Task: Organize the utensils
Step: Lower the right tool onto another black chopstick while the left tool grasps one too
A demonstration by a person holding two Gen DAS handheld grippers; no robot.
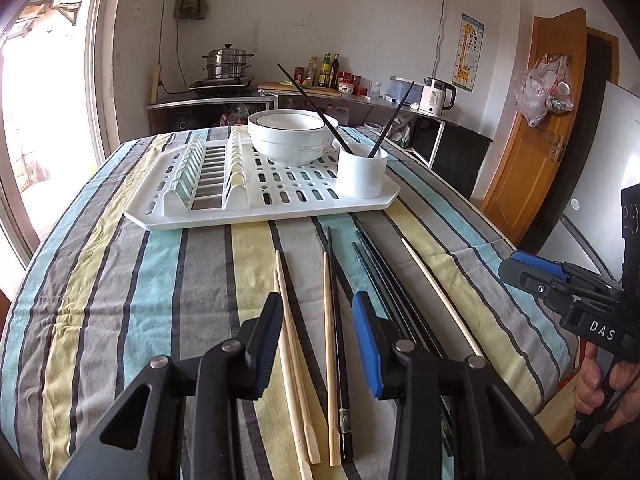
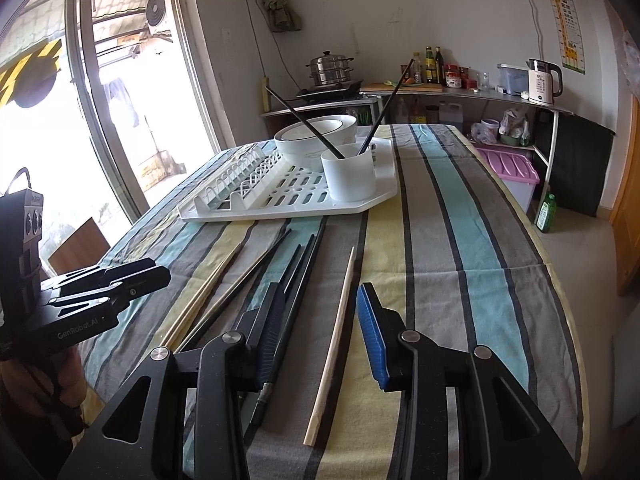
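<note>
Both claws hang low over the striped tabletop [image 1: 120, 280] now. The left claw [image 1: 318, 344] stands open, its pads pressing on nothing, and between its fingers lie three pale wooden chopsticks [image 1: 328, 360] and one black chopstick [image 1: 340, 360], all flat on the cloth. Just right of that claw, a bunch of black chopsticks [image 1: 384, 280] runs under its blue-padded finger, and further right lies a lone wooden chopstick [image 1: 440, 296]. Over to the right claw [image 2: 320, 336]: open too, gripping nothing, with that single wooden chopstick [image 2: 332, 352] lying in the gap and the dark chopsticks [image 2: 296, 276] passing beside and under its left finger. Straight ahead of both claws sits the white drying rack [image 1: 160, 208], well apart from them, carrying a white bowl [image 1: 288, 136] and a white cup [image 1: 360, 176]. Two black chopsticks [image 1: 316, 112] already stand tilted in that cup, leaning apart. A hand [image 1: 600, 392] shows at the right edge of the left view, holding the other claw's handle.
</note>
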